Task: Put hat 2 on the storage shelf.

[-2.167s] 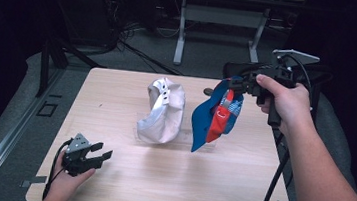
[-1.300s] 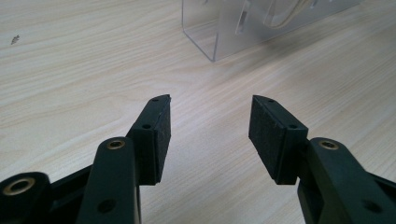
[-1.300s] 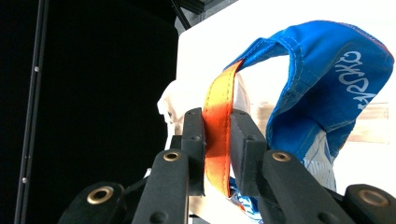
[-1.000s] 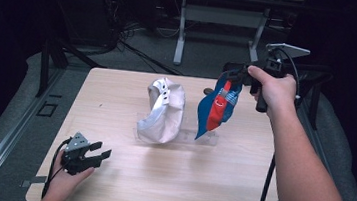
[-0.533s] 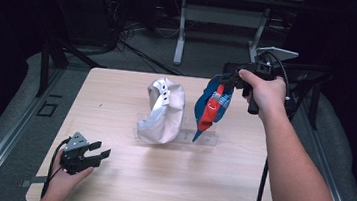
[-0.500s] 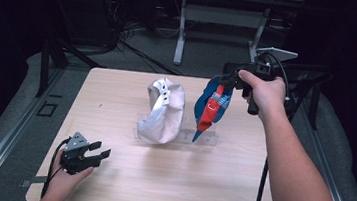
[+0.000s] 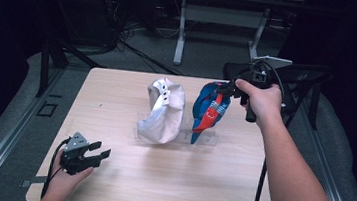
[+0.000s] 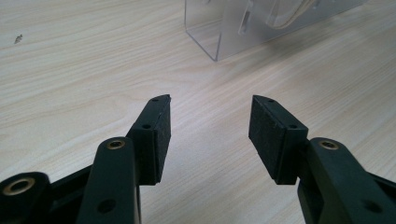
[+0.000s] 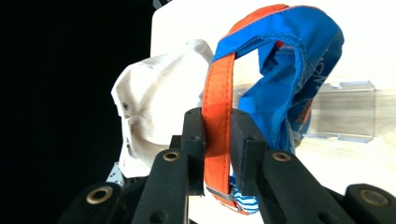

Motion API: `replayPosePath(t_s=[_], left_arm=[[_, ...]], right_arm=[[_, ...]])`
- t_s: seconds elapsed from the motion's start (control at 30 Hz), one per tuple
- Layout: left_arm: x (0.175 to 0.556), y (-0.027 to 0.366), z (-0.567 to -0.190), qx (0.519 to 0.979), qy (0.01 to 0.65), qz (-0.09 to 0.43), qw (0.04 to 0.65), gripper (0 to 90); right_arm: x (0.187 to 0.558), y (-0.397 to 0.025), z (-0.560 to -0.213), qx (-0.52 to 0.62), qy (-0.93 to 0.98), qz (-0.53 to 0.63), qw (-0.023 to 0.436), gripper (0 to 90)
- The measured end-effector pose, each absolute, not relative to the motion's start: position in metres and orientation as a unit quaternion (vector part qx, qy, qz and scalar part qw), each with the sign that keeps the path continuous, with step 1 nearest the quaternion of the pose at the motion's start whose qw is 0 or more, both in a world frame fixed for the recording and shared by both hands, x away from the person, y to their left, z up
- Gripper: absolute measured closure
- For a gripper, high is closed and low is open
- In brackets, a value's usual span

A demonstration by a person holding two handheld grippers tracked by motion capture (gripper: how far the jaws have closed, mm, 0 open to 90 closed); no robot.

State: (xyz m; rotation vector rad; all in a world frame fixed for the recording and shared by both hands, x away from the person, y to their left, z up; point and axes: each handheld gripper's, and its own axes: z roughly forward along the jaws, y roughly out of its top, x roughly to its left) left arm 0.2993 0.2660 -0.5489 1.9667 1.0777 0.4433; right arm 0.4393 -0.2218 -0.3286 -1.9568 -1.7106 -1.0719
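A blue cap [image 7: 206, 111] with an orange strap [image 9: 217, 126] hangs from my right gripper [image 7: 227, 89], whose jaws are shut on the strap [image 7: 212, 110]. The blue cap [image 9: 292, 79] dangles over a clear plastic stand [image 7: 203, 139] at mid-table, its lower tip at the stand. A white cap [image 7: 162, 111] sits upright on the clear holder just left of it, also seen as the white cap [image 9: 152, 112]. My left gripper [image 7: 96, 153] rests near the table's front left corner, open with nothing between its pads [image 8: 156, 135], pointing at the clear stand [image 8: 233, 25].
The wooden table [image 7: 117, 94] stands over a dark floor. A metal desk frame [image 7: 182, 25] and cables lie beyond the far edge. A black chair [image 7: 299, 75] stands behind the right hand. A cable trails from each gripper.
My right gripper has carried the blue cap left and down toward the clear stand beside the white cap. The left gripper has stayed put.
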Motion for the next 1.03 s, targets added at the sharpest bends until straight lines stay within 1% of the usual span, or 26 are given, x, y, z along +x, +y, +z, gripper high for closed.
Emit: replayPosePath(t_s=[0.2,0.37,0.47,0.6,0.73,0.83,0.97,1.03], left_arm=[[0.299,0.265,-0.549,0.783,0.430,0.176,0.414,49.3],[0.299,0.265,-0.549,0.782,0.430,0.178,0.416,49.3],[0.299,0.265,-0.549,0.782,0.429,0.178,0.415,49.2],[0.299,0.266,-0.549,0.782,0.429,0.179,0.416,49.3],[0.299,0.265,-0.549,0.781,0.430,0.179,0.417,49.2],[0.299,0.265,-0.549,0.780,0.431,0.178,0.417,48.8],[0.299,0.265,-0.550,0.782,0.429,0.179,0.415,47.9],[0.299,0.265,-0.550,0.781,0.432,0.178,0.415,47.4]], right_arm=[[0.437,-0.225,-0.333,-0.688,-0.605,-0.367,0.160,77.3],[0.435,-0.225,-0.335,-0.691,-0.611,-0.359,0.145,76.2],[0.433,-0.225,-0.336,-0.687,-0.621,-0.355,0.129,68.3],[0.427,-0.227,-0.335,-0.687,-0.630,-0.350,0.094,61.0],[0.419,-0.228,-0.335,-0.683,-0.646,-0.335,0.066,57.3],[0.411,-0.229,-0.339,-0.679,-0.655,-0.327,0.055,55.0],[0.399,-0.230,-0.352,-0.669,-0.671,-0.316,0.035,50.6],[0.391,-0.229,-0.361,-0.662,-0.681,-0.311,0.024,50.0]])
